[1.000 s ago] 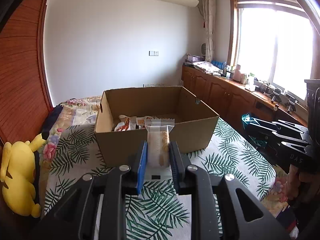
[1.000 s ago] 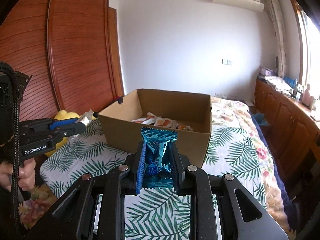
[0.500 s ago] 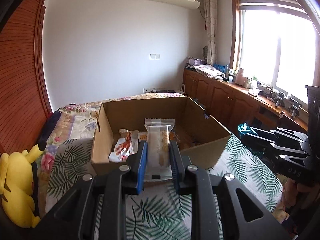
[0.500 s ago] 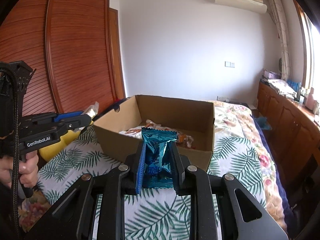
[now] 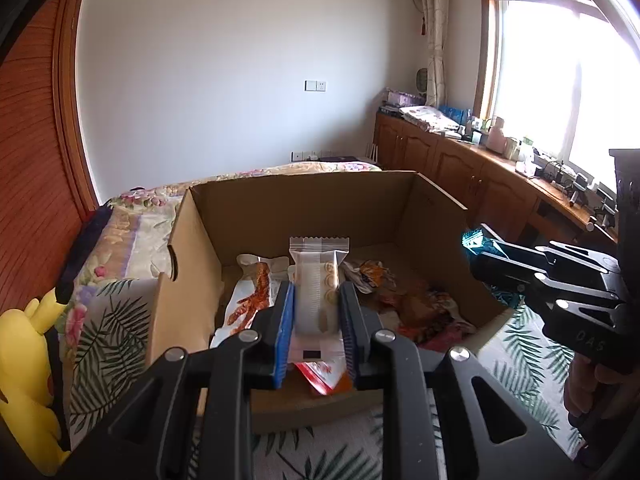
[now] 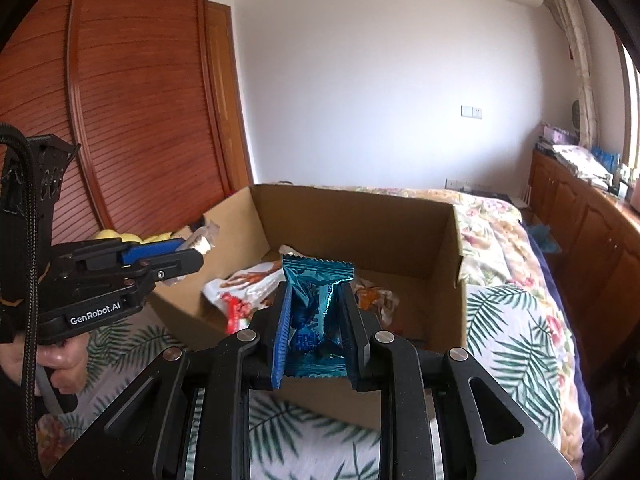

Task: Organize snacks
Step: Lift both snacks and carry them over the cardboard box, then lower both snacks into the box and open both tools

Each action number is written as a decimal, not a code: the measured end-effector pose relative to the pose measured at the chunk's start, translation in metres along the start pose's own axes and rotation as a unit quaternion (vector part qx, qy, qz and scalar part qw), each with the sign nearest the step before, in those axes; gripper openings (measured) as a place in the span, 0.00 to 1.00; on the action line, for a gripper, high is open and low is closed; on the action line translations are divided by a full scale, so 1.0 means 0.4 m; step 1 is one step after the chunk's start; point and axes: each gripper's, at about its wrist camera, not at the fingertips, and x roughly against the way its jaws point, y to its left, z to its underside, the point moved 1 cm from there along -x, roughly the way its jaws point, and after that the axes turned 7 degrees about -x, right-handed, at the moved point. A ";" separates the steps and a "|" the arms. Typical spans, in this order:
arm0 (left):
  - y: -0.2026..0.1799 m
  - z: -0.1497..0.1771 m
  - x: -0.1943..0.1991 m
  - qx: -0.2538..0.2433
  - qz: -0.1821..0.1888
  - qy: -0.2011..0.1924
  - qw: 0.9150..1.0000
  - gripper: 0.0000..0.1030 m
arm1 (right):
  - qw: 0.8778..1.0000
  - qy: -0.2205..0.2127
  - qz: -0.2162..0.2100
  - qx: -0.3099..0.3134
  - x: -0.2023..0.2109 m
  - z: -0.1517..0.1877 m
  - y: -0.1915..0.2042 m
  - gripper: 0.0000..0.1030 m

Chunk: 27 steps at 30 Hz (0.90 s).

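An open cardboard box (image 5: 304, 200) stands on a leaf-print bed cover and holds several snack packets (image 5: 408, 300); it also shows in the right wrist view (image 6: 360, 220). My left gripper (image 5: 316, 300) is shut on a white biscuit packet (image 5: 318, 280), held over the box's near left part. My right gripper (image 6: 316, 312) is shut on a blue foil snack packet (image 6: 314, 304), held above the box's near edge. The right gripper shows at the right of the left wrist view (image 5: 540, 276); the left gripper shows at the left of the right wrist view (image 6: 192, 250).
A yellow plush toy (image 5: 24, 368) lies left of the box. A wooden wardrobe (image 6: 140, 120) stands behind at the left. Wooden cabinets (image 5: 460, 168) with clutter run under the window at the right. The bed cover (image 6: 512, 344) extends right of the box.
Both grippers have moved forward and higher, from in front of the box to over its near edge, each still holding its packet. The box interior now shows from above.
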 end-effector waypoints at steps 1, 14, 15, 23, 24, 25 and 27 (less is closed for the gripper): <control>0.003 -0.001 -0.012 -0.001 0.000 0.002 1.000 0.20 | 1.000 0.003 0.001 -0.003 -0.017 -0.001 -0.007 0.21; 0.022 0.005 -0.082 0.003 0.001 0.017 1.000 0.20 | 0.999 0.026 0.003 -0.019 -0.132 -0.001 -0.051 0.21; 0.024 0.006 -0.085 0.004 0.001 0.018 1.000 0.20 | 0.999 0.028 0.003 -0.019 -0.135 0.000 -0.053 0.21; 0.028 0.007 -0.101 0.007 -0.005 0.025 1.000 0.21 | 0.999 0.031 0.005 -0.020 -0.147 0.003 -0.046 0.22; 0.030 0.007 -0.102 0.008 -0.005 0.025 1.000 0.22 | 0.999 0.031 0.003 -0.023 -0.148 0.002 -0.046 0.23; 0.030 0.007 -0.102 0.009 -0.005 0.026 1.000 0.23 | 0.999 0.031 0.001 -0.025 -0.148 0.001 -0.046 0.26; 0.030 0.006 -0.102 0.008 -0.007 0.026 1.000 0.23 | 0.999 0.031 0.000 -0.026 -0.150 0.002 -0.045 0.29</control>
